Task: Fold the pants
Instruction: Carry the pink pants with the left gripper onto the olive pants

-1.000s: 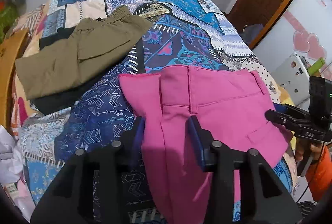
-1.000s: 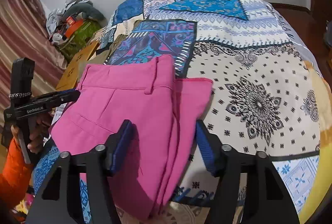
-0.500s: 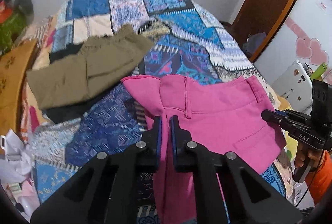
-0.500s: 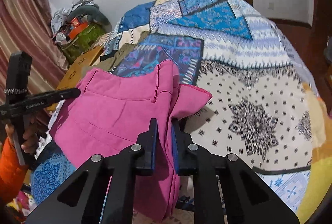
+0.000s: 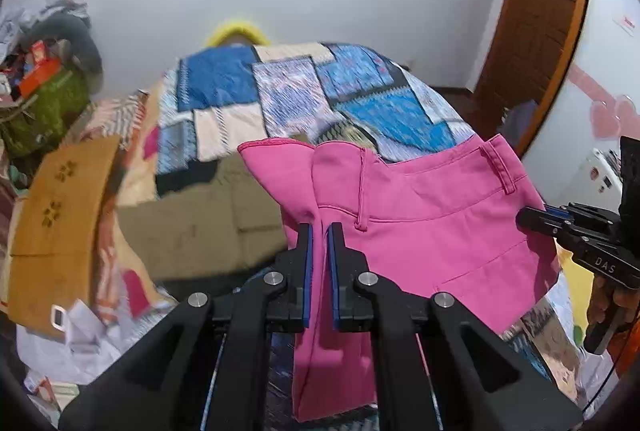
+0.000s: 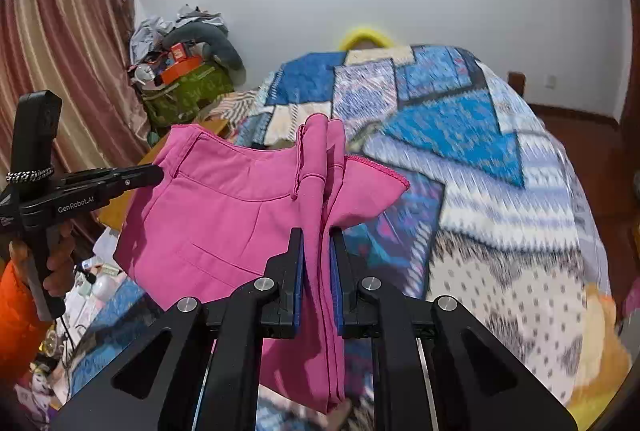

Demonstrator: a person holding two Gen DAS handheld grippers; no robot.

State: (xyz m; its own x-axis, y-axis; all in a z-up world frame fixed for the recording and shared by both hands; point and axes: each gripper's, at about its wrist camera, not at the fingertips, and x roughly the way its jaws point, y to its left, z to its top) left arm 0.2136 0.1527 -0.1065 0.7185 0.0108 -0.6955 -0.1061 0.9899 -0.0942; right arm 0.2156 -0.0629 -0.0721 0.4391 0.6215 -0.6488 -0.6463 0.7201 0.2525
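Observation:
The pink pants (image 5: 420,223) hang folded between both grippers, lifted off the patchwork bed cover (image 5: 304,91). My left gripper (image 5: 319,231) is shut on the left edge of the pink pants. My right gripper (image 6: 317,235) is shut on the pants' (image 6: 224,215) right edge, where the cloth bunches and a flap droops to the right. Each gripper shows in the other's view: the right one (image 5: 536,219) at the far right, the left one (image 6: 148,173) at the far left.
Folded olive pants (image 5: 208,223) lie on a dark garment on the bed's left side. A wooden board (image 5: 60,223) and paper clutter sit left of the bed. A green bag with clutter (image 6: 188,91) stands by the curtain. A wooden door (image 5: 536,31) is at right.
Both grippers closed on the pink pants' edges and lifted them up off the bed; the views tilted up toward the wall.

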